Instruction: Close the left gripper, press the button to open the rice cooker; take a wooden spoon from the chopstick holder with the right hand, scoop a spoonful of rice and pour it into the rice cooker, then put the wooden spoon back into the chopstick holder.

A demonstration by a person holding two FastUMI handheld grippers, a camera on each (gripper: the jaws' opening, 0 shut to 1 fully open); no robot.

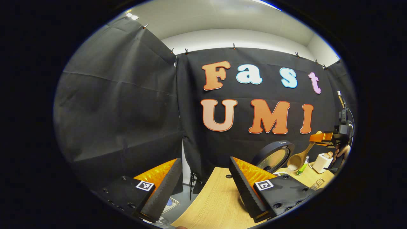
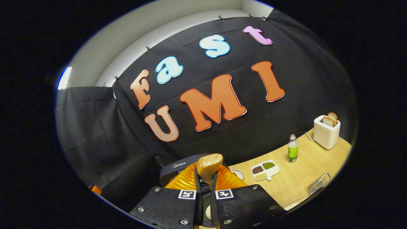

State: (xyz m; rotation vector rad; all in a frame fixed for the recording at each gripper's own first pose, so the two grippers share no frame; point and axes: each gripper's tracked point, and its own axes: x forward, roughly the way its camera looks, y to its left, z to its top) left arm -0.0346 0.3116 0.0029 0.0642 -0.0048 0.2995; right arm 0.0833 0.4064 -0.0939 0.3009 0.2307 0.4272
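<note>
Now pouring rice: the right gripper (image 2: 206, 203) is clamped on the wooden spoon (image 2: 209, 165), bowl tipped just ahead.
Below it sits the open rice cooker (image 2: 178, 167); next, return the spoon to its holder. Left gripper (image 1: 203, 184) hangs apart over the table (image 1: 216, 197) edge, well clear.

We see a light wooden table (image 2: 295, 181) at the lower right of the right gripper view. On it stand a white toaster (image 2: 326, 132) with bread at the far right, a green bottle (image 2: 293, 149) near it, a white divided dish (image 2: 265, 170) of grains toward the centre, and a wire rack (image 2: 319, 183) by the lower edge.
</note>
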